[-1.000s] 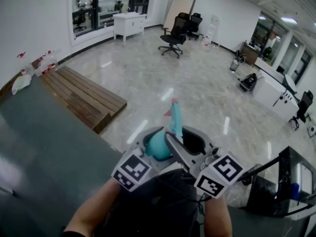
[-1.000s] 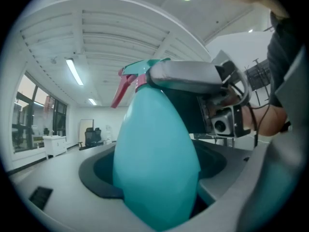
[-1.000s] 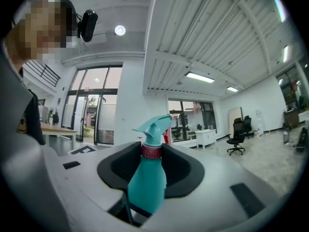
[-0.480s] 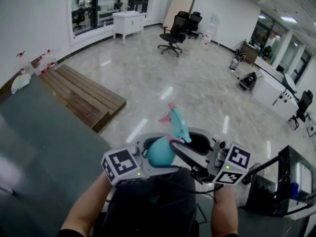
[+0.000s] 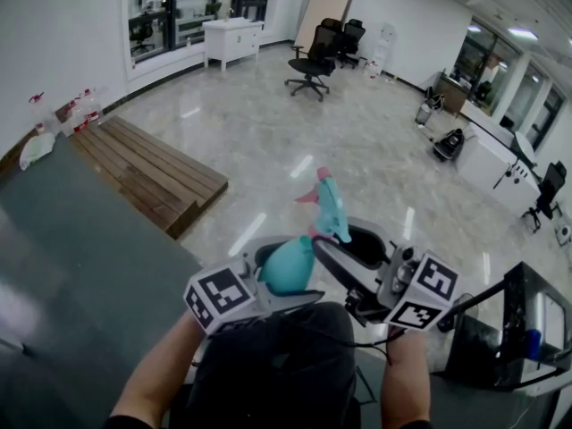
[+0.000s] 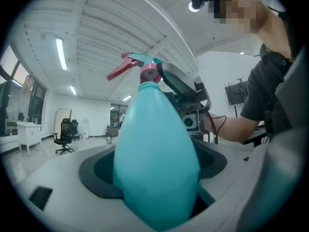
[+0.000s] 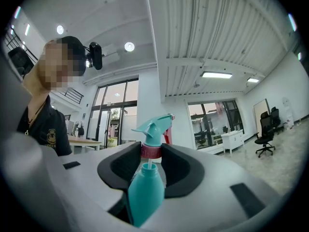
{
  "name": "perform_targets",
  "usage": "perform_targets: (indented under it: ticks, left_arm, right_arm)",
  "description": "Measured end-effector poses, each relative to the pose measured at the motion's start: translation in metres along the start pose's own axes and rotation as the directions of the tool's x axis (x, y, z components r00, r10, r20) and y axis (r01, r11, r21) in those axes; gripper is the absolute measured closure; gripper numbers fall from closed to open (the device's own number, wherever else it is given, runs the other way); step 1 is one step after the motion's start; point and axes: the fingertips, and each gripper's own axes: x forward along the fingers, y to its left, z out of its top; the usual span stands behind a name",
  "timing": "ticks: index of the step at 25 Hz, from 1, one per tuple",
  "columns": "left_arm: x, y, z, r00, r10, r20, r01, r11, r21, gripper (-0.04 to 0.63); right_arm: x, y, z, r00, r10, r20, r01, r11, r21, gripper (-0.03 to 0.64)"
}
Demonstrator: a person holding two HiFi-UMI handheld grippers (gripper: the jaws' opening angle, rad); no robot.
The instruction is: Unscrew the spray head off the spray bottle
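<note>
Since one second ago, both grippers have swung apart. The left marker cube [image 5: 219,298] now sits further left and the right marker cube [image 5: 427,291] further right. The spray head [image 5: 329,206] leans more to the right.

1. State of my left gripper [image 5: 279,273]: clamped on the teal bottle [image 6: 154,149]. The bottle body fills the gap between my jaws, and both pads press on it.

2. State of my right gripper [image 7: 151,153]: clamped on the pink collar [image 7: 150,150] at the base of the spray head. The jaws stand fairly wide, with one pad on each side of the collar.

3. Head view only: the bottle is held near my body, between the two grippers, above the glossy floor [image 5: 357,150]. A wooden pallet [image 5: 147,172] lies far to the left.

4. Left gripper view only: the red trigger [image 6: 118,70] points left. My right gripper reaches the collar from the right.

5. Right gripper view only: a short pale tube [image 7: 147,164] shows just below the collar, above the top of the bottle. I cannot tell whether the thread is still engaged.
</note>
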Motion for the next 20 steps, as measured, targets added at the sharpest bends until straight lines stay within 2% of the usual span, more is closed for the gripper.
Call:
perform_targets:
  ticks: [7,14,20]
  left_arm:
    - [0.005,0.017,-0.013,0.989,0.125,-0.081,-0.122,0.992,0.04,0.167]
    - [0.0,0.03,-0.026,0.975,0.183,-0.123,-0.178,0.983,0.054,0.167]
    - [-0.007,0.046,-0.037,0.956,0.244,-0.165,-0.239,0.97,0.052,0.167]
  right_arm:
    - [0.0,-0.006,0.026,0.996,-0.063,0.055,0.066,0.997,-0.048,0.476]
    - [-0.001,-0.012,0.058,0.986,-0.112,0.126,0.122,0.99,-0.075,0.476]
    - [-0.009,-0.017,0.083,0.964,-0.164,0.208,0.188,0.977,-0.101,0.476]
